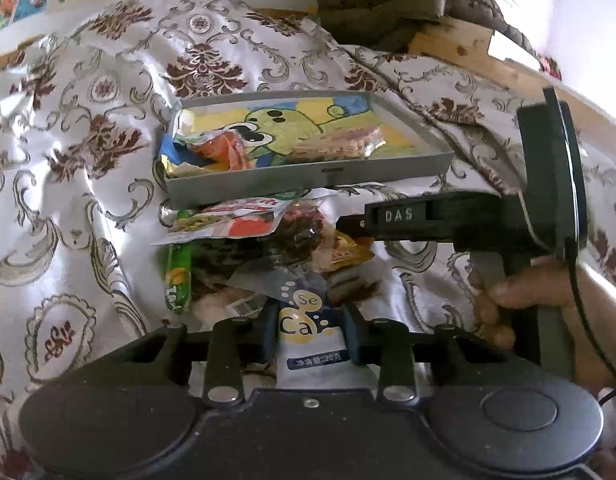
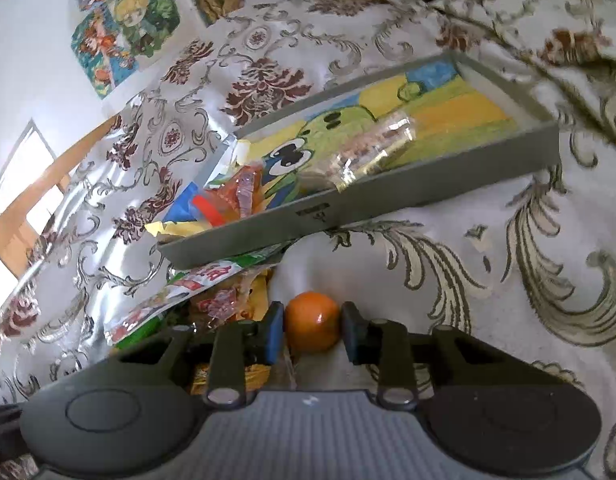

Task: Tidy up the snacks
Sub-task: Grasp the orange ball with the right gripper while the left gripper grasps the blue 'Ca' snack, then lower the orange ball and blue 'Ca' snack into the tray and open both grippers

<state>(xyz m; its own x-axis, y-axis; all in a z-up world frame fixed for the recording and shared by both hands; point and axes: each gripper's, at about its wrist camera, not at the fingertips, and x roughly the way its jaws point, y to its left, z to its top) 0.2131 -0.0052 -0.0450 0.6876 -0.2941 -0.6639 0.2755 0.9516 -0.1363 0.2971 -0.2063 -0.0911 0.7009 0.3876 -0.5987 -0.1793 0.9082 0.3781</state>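
Resting on the patterned cloth (image 1: 88,152), the grey tray (image 1: 308,178) with a cartoon frog lining holds an orange-red packet (image 1: 224,148) at its left end and a clear packet (image 1: 332,146) mid-tray. Loose snacks (image 1: 248,236) crowd its near edge. The left gripper (image 1: 306,334) fingers pinch a white-and-blue "Ca" packet (image 1: 308,344). The right gripper (image 2: 312,326) fingers close on a glossy orange ball (image 2: 312,326).
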